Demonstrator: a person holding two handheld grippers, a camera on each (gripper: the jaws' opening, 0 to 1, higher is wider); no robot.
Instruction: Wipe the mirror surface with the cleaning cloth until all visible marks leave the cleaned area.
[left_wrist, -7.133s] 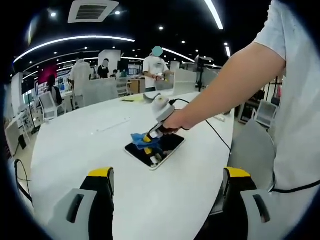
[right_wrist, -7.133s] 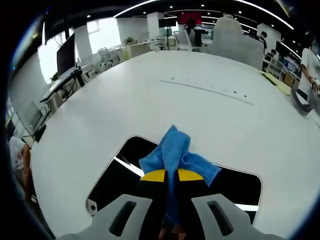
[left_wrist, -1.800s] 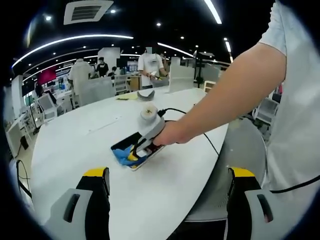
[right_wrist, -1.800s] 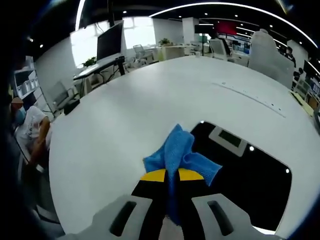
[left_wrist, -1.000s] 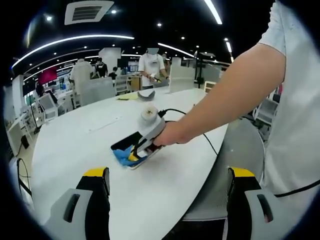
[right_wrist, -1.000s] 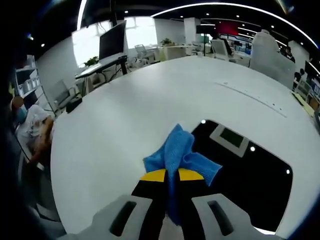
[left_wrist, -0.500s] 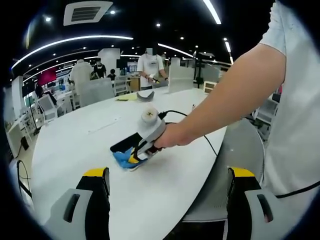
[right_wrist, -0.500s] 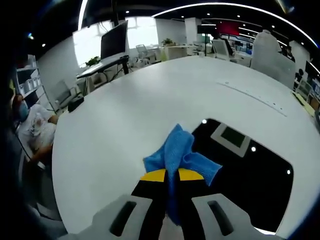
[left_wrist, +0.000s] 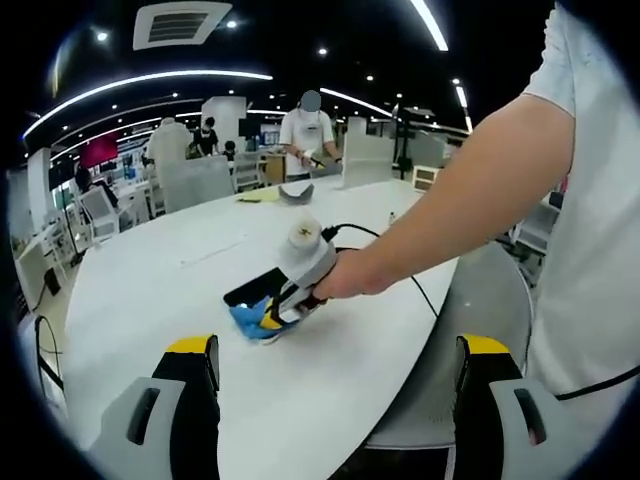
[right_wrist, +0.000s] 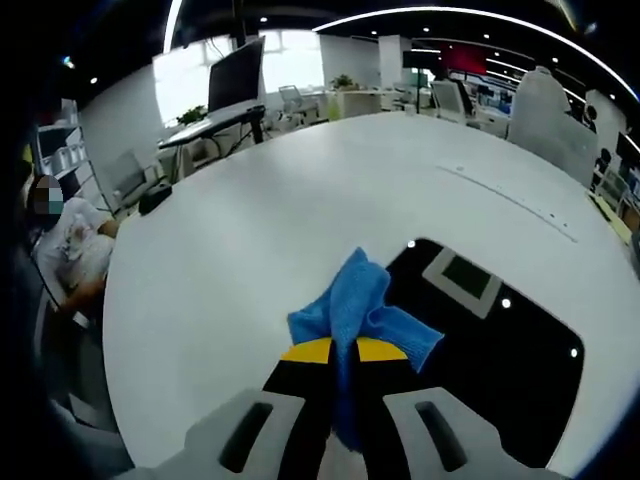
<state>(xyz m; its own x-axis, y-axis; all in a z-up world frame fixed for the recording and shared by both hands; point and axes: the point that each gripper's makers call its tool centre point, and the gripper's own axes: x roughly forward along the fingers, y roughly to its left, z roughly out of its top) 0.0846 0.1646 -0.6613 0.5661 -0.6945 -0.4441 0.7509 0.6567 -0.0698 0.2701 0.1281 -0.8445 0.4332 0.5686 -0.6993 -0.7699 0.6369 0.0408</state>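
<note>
My right gripper (right_wrist: 344, 350) has its jaws clamped on the blue cleaning cloth (right_wrist: 357, 303), working at the near corner of the mirror (right_wrist: 485, 340) lying flat on the white table (right_wrist: 300, 190). My left gripper (left_wrist: 335, 375) waits with jaws spread apart. I should press the cloth flat and overlap strokes back across the glass.

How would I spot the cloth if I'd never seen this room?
Look at the big white table; a dark mirror lies flat on it. At the mirror's edge, the bright blue cloth is pinched by the right gripper, the sole blue thing there.
</note>
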